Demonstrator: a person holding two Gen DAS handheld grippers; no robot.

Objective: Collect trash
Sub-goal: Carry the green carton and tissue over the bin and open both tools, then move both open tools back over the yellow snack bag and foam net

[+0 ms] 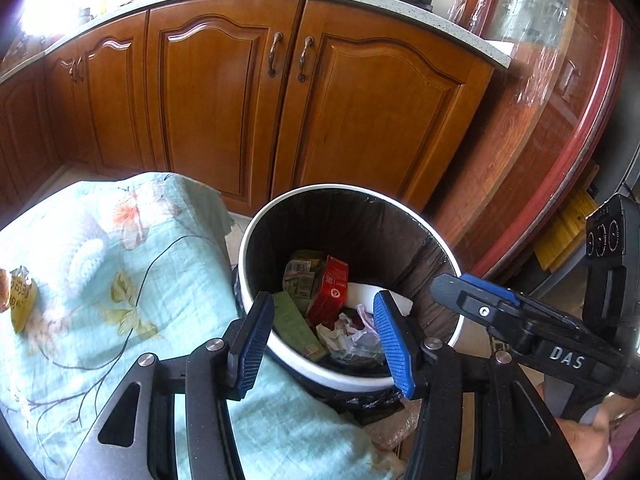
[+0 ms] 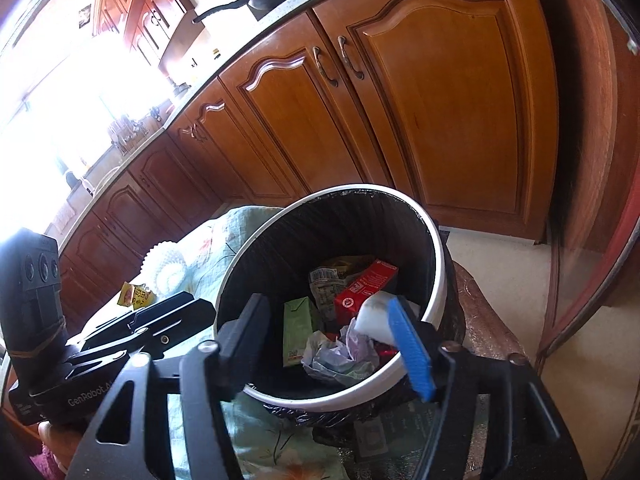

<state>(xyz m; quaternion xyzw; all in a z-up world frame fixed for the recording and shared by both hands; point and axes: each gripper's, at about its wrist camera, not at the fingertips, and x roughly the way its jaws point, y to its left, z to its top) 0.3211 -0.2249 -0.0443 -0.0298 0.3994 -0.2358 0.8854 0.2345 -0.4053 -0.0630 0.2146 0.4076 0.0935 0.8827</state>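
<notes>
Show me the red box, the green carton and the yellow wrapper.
Red box (image 1: 331, 289): left wrist view, its front face, inside the bin.
Green carton (image 2: 298, 330): right wrist view, its flat side, inside the bin.
Yellow wrapper (image 1: 22, 300): left wrist view, its middle, on the cloth.

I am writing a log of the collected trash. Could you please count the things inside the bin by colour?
Red: 1, the red box
Green: 1, the green carton
White: 1, the white block
Printed, mixed colours: 1, the wrapper
Pale, crumpled: 1, the wad
Total: 5 visible in the bin; more may lie underneath.
</notes>
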